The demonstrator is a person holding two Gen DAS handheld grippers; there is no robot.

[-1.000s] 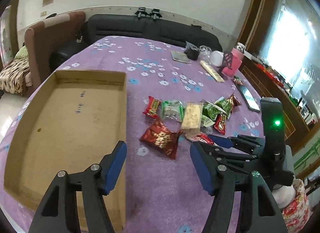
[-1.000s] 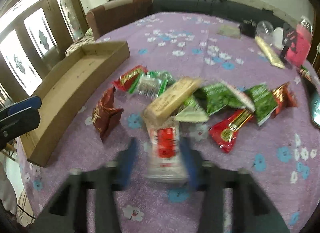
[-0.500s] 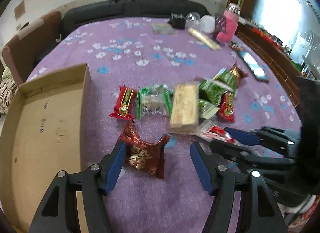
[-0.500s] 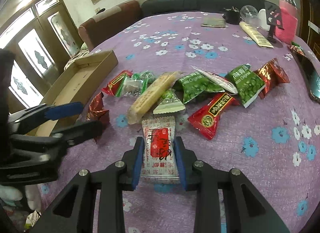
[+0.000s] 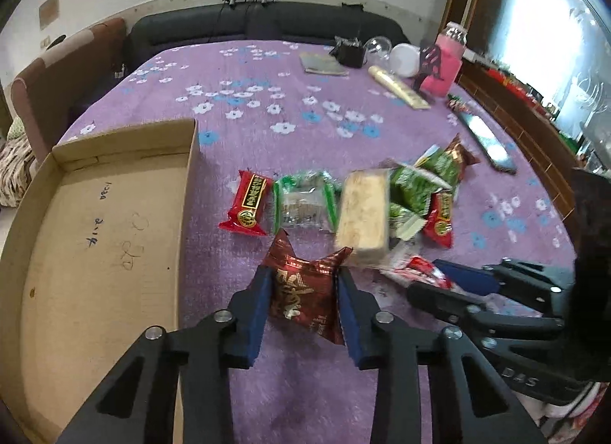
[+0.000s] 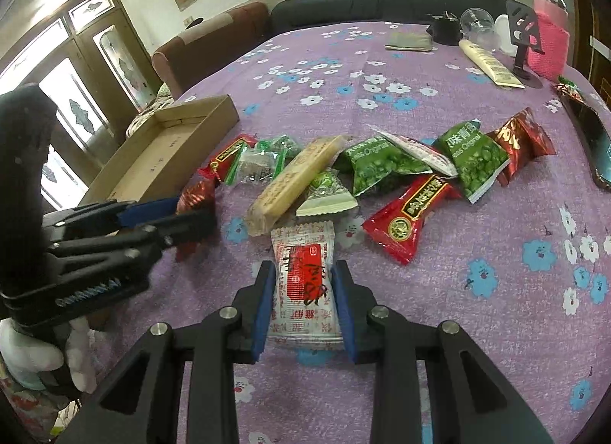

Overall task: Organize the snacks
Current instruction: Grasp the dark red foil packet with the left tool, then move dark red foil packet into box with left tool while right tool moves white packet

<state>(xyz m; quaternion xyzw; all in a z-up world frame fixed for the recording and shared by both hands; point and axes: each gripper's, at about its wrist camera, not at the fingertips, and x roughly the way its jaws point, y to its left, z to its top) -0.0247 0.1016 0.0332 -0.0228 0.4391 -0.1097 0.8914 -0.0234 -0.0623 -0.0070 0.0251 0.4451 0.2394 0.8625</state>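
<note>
Purple cloth (image 5: 305,386): flowered cover of the table on which all my snacks lie.
Left gripper (image 5: 303,304): my blue pads are clamped on either side of the dark red foil packet (image 5: 301,291), at the near edge of the snack pile.
Right gripper (image 6: 303,302): my pads are pressed against both long edges of the white packet with the red label (image 6: 303,280), which lies flat on the cloth just in front of the pile.
Cardboard tray (image 5: 183,215): shallow open box to my left, its right wall near the dark red foil packet but not touching it; pen marks show on its floor.
Snack pile, left to right: red packet (image 5: 248,203), clear packet with green ends (image 5: 303,205), long beige bar (image 5: 364,215) lying partly on its neighbours, green pea packets (image 6: 382,167), a second red packet (image 6: 412,211).
Far end of the table: pink bottle (image 5: 446,62), cream tube (image 5: 399,87), dark phone (image 5: 487,142) along the right edge.
Sofa (image 5: 267,26): dark, behind the table.
</note>
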